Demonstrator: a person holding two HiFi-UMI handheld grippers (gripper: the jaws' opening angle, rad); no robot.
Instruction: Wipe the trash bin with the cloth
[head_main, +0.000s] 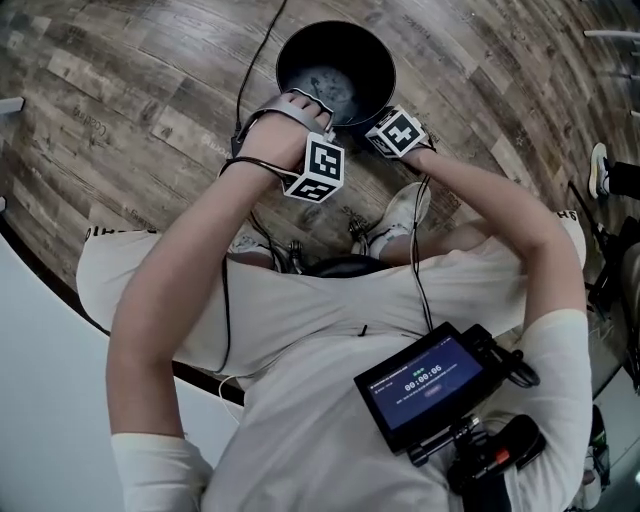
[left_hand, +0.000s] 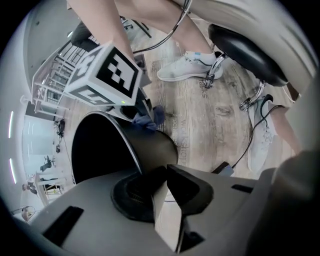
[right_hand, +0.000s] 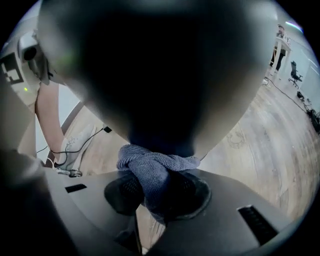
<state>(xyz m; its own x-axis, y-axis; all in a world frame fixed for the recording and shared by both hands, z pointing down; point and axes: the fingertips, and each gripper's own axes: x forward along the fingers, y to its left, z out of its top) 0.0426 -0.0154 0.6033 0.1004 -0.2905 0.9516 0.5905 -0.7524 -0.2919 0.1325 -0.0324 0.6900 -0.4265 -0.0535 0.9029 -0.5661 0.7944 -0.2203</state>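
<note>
1. The trash bin (head_main: 340, 45) stands on the wooden floor (head_main: 120, 100) just in front of the seated person's shoes. It is roughly upright, so its long axis runs vertically and its open mouth points up towards the head view.
2. The left tongs (left_hand: 161, 176) are clenched on the bin's rim, with the wall caught between the pads, so the bin is steadied.
3. The right tongs (right_hand: 160, 192) are closed on the bunched blue-grey cloth (right_hand: 150, 172), which is pressed against the dark outer wall on the person's side, close under the rim.
4. The step in hand is judged to be the wiping of the outer wall.
5. For the next move, a stroke down or round the curved wall seems called for, with the cloth kept pressed flat and the rim kept firmly held, so that the bin is not tipped or pushed away.
</note>
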